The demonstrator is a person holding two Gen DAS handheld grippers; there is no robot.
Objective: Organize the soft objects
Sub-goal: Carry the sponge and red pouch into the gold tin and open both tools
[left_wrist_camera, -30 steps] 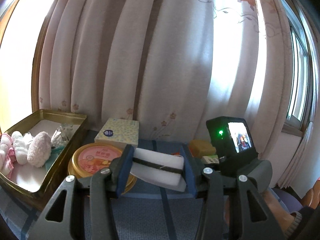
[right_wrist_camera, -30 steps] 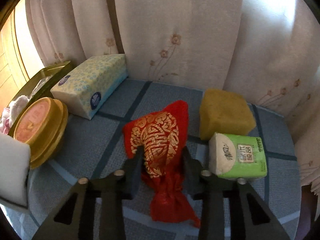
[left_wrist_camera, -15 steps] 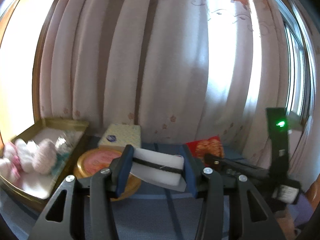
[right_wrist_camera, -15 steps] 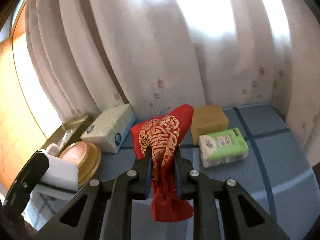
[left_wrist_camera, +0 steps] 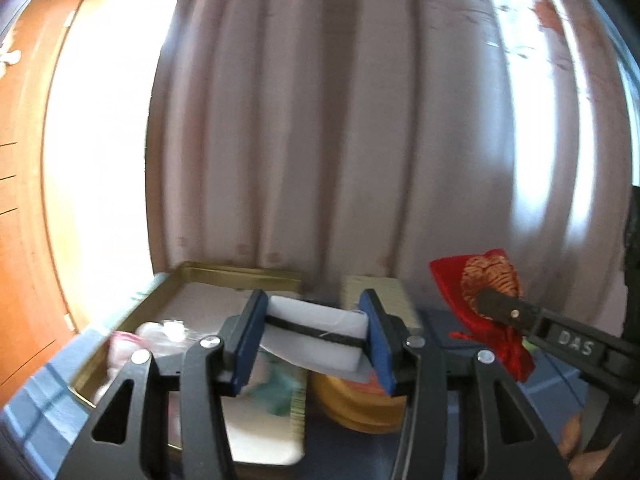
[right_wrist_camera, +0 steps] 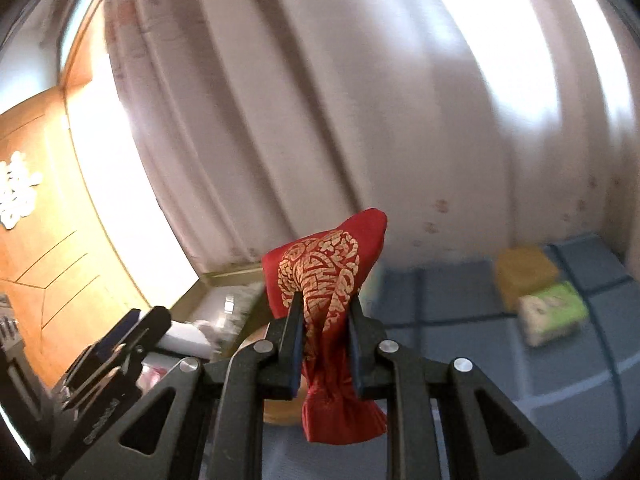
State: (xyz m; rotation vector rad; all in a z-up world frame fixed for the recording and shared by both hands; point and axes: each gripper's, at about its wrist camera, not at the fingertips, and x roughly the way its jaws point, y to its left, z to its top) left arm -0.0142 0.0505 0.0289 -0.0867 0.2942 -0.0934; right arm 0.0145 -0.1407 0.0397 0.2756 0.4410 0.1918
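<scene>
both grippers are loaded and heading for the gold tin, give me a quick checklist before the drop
1. Left gripper clamped on the white sponge: ok, both blue pads press its ends.
2. Right gripper clamped on the red pouch: ok, cloth bunched between the fingers, tail hanging free below.
3. Sponge over the gold tin: cannot tell; it shows in front of the tin's right edge and the round tin.
4. Free room in the tin: ok, bare white floor at back and front; pink and white soft things sit at the left.
5. Grippers clear of each other: ok, apart, though close.
</scene>
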